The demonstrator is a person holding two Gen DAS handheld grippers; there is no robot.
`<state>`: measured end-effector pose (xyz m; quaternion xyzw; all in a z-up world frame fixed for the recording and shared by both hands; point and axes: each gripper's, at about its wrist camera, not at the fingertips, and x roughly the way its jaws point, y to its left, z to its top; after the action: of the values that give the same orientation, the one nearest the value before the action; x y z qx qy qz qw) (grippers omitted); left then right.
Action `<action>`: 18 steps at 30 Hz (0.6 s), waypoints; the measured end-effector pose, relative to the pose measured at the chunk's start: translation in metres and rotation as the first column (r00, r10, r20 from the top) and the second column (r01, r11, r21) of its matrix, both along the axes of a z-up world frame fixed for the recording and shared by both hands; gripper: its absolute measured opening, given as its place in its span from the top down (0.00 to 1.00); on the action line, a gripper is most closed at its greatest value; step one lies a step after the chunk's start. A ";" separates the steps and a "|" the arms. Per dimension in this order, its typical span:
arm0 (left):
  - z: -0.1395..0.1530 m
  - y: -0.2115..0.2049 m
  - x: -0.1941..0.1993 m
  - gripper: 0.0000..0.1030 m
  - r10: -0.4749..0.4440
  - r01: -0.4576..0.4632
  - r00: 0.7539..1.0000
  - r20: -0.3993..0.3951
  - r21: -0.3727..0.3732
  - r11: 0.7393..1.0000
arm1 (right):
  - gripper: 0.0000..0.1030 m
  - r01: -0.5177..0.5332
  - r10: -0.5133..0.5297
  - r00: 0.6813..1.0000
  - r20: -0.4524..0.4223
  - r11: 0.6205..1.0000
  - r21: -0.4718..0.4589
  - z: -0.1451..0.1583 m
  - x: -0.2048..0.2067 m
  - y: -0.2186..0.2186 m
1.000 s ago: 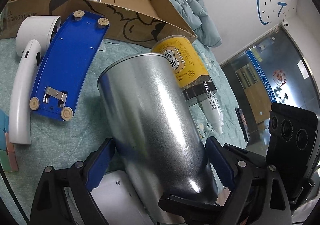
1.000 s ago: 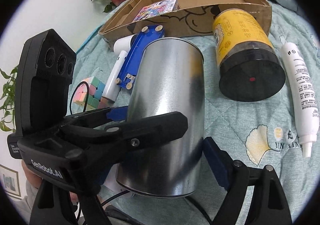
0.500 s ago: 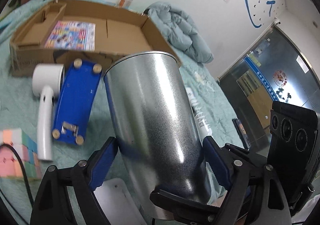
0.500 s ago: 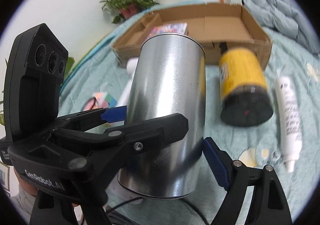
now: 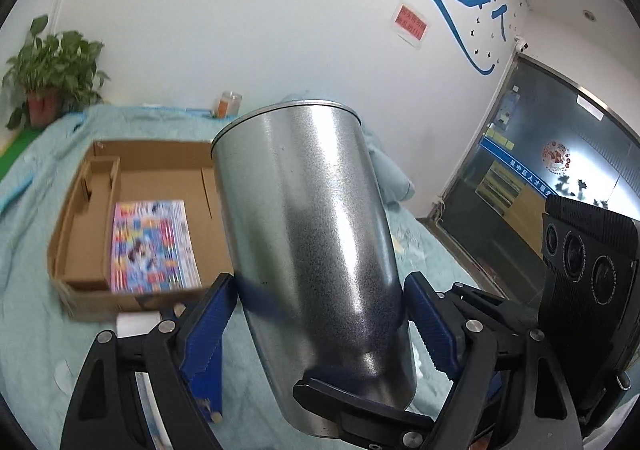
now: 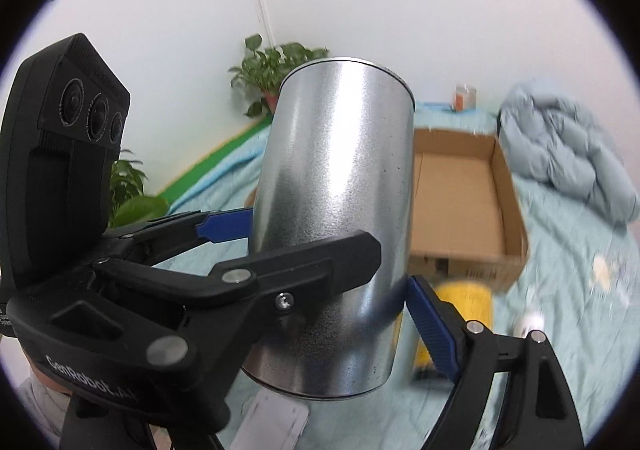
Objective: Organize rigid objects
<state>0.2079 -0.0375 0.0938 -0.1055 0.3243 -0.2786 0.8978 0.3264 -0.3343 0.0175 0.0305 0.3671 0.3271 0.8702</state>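
A large silver metal can (image 5: 316,250) fills the middle of both wrist views, also in the right wrist view (image 6: 332,209), held up in the air. My left gripper (image 5: 320,334) and my right gripper (image 6: 332,314) both clamp its lower part with blue pads against its sides. An open cardboard box (image 5: 100,185) lies on the bed behind and below the can; it shows in the right wrist view too (image 6: 504,185). A colourful booklet (image 5: 152,242) lies flat inside the box.
A yellow-labelled jar (image 6: 460,302) and a white tube (image 6: 528,322) lie blurred on the teal bedspread (image 6: 580,290) in front of the box. A grey-blue jacket (image 6: 560,145) is heaped at the right. Potted plants (image 5: 52,69) stand by the wall. A white flat object (image 6: 272,426) lies below the can.
Both grippers have lifted the can off the bed and tilted it upright. The views now look over the box towards the wall; the blue object, the white hair-dryer and the cube have dropped out of view.
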 end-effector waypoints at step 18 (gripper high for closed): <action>0.053 -0.012 0.204 0.20 0.004 0.002 0.995 -0.098 0.062 0.998 | 0.18 0.001 0.000 0.989 -0.146 1.000 0.008 0.025 0.155 0.020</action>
<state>0.4122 -0.0495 0.1472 -0.0914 0.3762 -0.2623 0.8839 0.4814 -0.3139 0.0426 0.0579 0.4284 0.3253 0.8410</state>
